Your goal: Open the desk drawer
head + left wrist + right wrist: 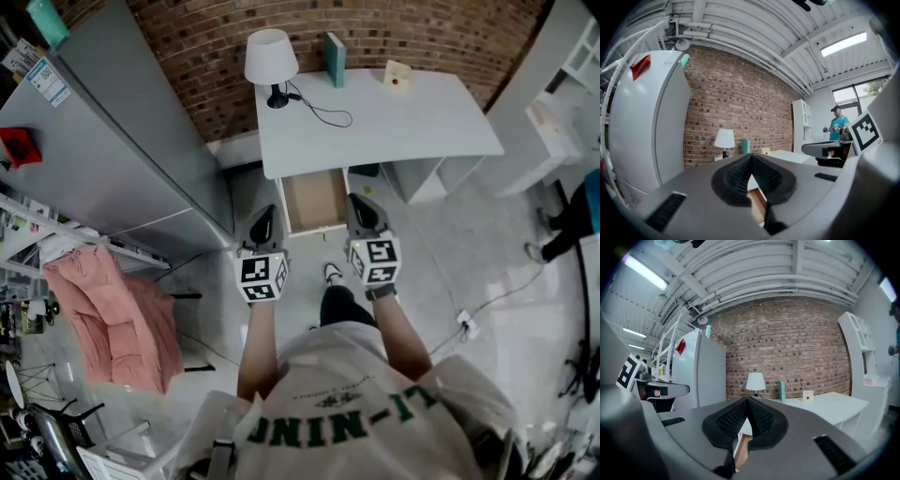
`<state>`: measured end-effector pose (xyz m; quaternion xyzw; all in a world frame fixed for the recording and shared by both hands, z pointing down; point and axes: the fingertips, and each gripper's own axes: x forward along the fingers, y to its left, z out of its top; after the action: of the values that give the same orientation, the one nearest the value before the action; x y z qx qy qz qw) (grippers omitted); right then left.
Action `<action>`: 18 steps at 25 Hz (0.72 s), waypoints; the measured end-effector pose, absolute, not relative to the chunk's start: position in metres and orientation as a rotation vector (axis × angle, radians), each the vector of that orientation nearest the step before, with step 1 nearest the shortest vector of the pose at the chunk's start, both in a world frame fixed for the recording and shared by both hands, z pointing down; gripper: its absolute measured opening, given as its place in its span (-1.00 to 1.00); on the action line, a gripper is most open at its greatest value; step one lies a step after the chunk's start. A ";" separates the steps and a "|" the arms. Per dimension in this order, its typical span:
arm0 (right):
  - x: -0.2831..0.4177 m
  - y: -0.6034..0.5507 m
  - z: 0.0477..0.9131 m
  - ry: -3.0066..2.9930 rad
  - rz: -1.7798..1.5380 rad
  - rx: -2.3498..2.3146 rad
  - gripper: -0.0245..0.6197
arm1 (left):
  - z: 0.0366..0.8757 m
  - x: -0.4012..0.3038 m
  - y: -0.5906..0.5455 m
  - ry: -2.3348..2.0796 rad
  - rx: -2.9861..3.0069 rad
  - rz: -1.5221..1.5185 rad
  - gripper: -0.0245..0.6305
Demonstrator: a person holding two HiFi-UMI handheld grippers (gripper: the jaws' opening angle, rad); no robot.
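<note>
Standing pulled out from under the desk's (394,122) front edge, the drawer (314,200) shows its brown bottom to the head view, so I judge the task as good as done. It lies just beyond and between the two sets of fingertips, lower than they are.

The left gripper (263,217) sits just to the drawer's left corner and the right gripper (365,208) just to its right corner. Neither touches it, as far as the head view tells. In each gripper view the ribbed pads (736,177) meet at their tips with nothing clamped. Only a sliver of the drawer's wood shows through the slot nearer the camera. Both sets of fingers are closed and empty, which fits hands drawn away from a finished pull rather than hands set to grasp.

Farther past the fingertips, along the desk's back edge, stand a white lamp (271,58), a teal book (335,58) and a small cream box (397,77). All are well apart from the fingers and play no part here. Off beyond the left fingers stands a grey fridge (112,141).
</note>
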<state>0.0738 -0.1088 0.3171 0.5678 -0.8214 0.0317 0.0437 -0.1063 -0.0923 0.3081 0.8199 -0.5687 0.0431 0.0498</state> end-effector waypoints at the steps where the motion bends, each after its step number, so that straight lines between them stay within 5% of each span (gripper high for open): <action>1: 0.072 -0.107 0.311 -2.509 0.076 1.737 -0.91 | 0.303 -0.107 -0.090 -1.738 2.503 0.120 -0.93; 18: 0.079 -0.096 0.299 -2.495 -0.021 1.745 -0.91 | 0.299 -0.093 -0.083 -1.758 2.565 0.117 -0.93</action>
<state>0.0787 -0.0964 0.2987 0.5723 -0.8186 -0.0068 0.0484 -0.0932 -0.0830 0.2993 0.8241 -0.5650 0.0377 0.0150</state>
